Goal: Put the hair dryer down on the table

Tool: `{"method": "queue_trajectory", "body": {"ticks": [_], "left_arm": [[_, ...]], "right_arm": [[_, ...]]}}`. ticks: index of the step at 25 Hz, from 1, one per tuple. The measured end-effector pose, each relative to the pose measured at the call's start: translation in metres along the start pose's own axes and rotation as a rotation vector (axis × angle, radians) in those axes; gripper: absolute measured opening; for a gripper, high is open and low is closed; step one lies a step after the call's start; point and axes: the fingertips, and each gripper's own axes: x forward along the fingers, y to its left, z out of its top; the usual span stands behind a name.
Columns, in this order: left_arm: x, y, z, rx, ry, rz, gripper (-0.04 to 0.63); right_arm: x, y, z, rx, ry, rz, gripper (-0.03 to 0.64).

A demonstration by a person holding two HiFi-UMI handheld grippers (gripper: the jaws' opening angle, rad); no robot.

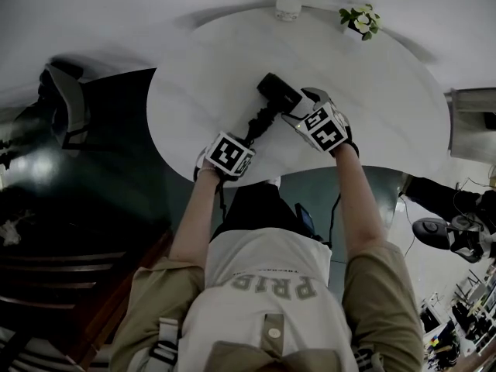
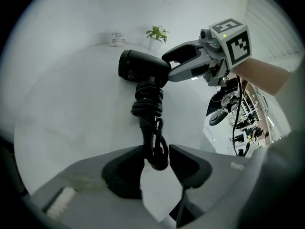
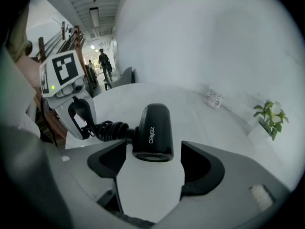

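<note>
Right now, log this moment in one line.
left gripper: shut on cord | right gripper: open, astride hair dryer | hair dryer: seemingly on table

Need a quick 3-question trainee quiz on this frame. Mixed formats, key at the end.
1. True or false: the right claw is clamped tight on the barrel of the hair dryer.
2. What sits between the pads of the left claw? A) the dryer's cord B) a hairbrush C) nothing
3. Fill in: at the far edge of the table, to the right of the small white container, stands a ____.

Key
1. False. Its jaws stand apart, with a gap on each side of the barrel.
2. A
3. potted plant
</note>
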Motion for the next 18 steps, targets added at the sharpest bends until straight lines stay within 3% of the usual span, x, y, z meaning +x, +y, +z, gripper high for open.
{"method": "queue_trajectory", "body": {"ticks": [4, 6, 9, 14, 18], "left_arm": [[-0.026, -0.006, -0.005, -0.024, -0.068, -0.015, 0.176], [-0.045, -0.007, -0.002, -0.052, -0.143, -0.019, 0.176], [-0.081, 0.000, 0.011, -0.064, -0.282, 0.038, 0.176], [-0.180, -0.007, 0.053, -0.033, -0.644, 0.160, 0.176], [-0.270, -0.018, 0.088, 0.042, -0.927, 0.322, 0.175]], "right_arm": [[-0.043, -0.011, 0.016, 0.136, -0.155, -0.033, 0.360], [-0.070, -0.019, 0.033, 0.174, -0.251, -0.068, 0.359], [-0.114, -0.030, 0.064, 0.192, -0.393, -0.147, 0.357], [-0.186, -0.018, 0.105, 0.181, -0.556, -0.304, 0.357], [-0.237, -0.010, 0.128, 0.220, -0.663, -0.433, 0.357]]}}
